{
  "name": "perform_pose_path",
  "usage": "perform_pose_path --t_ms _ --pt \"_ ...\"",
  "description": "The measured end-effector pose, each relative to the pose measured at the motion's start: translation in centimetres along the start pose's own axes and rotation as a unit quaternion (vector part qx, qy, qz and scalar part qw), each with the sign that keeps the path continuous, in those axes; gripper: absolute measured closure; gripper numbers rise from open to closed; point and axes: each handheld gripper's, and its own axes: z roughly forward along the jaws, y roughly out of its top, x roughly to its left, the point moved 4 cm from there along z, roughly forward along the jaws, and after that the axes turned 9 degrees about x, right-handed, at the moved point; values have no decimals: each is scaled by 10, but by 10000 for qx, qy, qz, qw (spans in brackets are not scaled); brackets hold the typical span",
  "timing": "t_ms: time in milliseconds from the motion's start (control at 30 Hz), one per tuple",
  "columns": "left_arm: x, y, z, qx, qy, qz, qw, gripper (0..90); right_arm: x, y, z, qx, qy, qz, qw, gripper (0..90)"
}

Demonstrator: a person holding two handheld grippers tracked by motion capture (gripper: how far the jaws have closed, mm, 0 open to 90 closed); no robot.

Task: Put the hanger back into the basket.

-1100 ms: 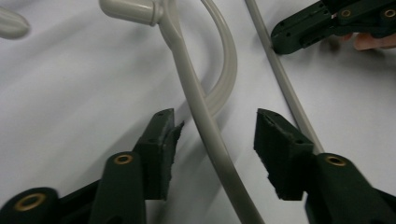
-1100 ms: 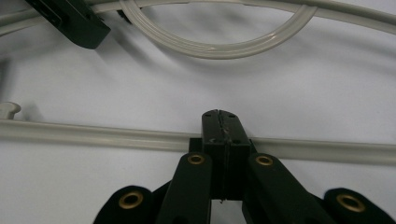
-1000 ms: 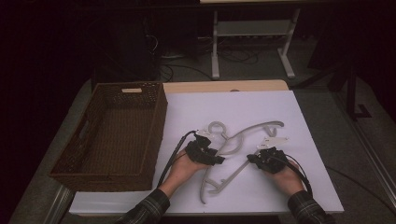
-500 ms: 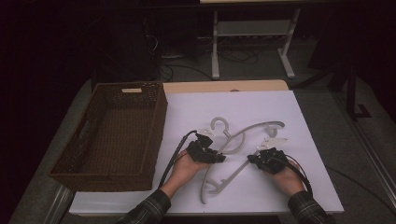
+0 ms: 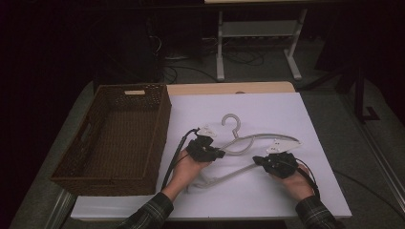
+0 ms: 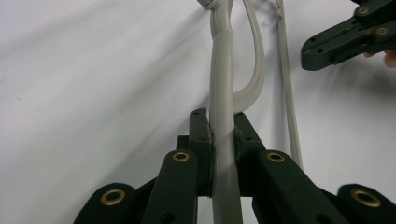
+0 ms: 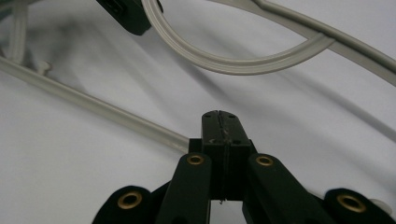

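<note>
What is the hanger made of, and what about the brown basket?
The hanger looks like pale grey plastic: smooth, slightly shiny, with moulded ridges along its arms. The basket looks like dark brown woven wicker or rattan, going by its criss-cross weave; the exact fibre is unclear.

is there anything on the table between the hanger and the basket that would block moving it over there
Nothing visible. The hanger lies on the white sheet, the left tool shut on one of its arms. The basket stands to its left, open at the top and empty. Between them there is bare sheet and the left tool's own cable.
</note>
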Motion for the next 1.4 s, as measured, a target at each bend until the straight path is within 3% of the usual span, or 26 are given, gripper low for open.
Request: perform_pose_path --t_ms 100,300,433,500,700,1000,1100,1400 --pt "-1 2 -5 -79 47 21 10000 824 4 1 -7 -155 60 5 9999 821" --pt "-1 6 -15 -215 127 6 9997 824 14 -1 -20 -306 154 116 9993 509" --pt "0 9 -24 -292 167 -3 9994 825 21 -3 -29 -364 164 131 9991 335" --pt "0 11 -28 -312 187 1 9993 824 24 -3 -32 -421 170 160 9988 297" --pt "0 22 -49 -443 280 5 9986 824 33 -8 -35 -428 250 88 9987 278" --pt "5 46 -92 -568 445 -41 9974 824 30 -10 -37 -502 261 122 9983 275" --pt "9 50 -110 -568 508 20 9971 824 29 -10 -37 -543 284 126 9980 276" --pt "30 49 -160 -678 739 -97 9949 824 29 -10 -37 -575 288 150 9978 269"
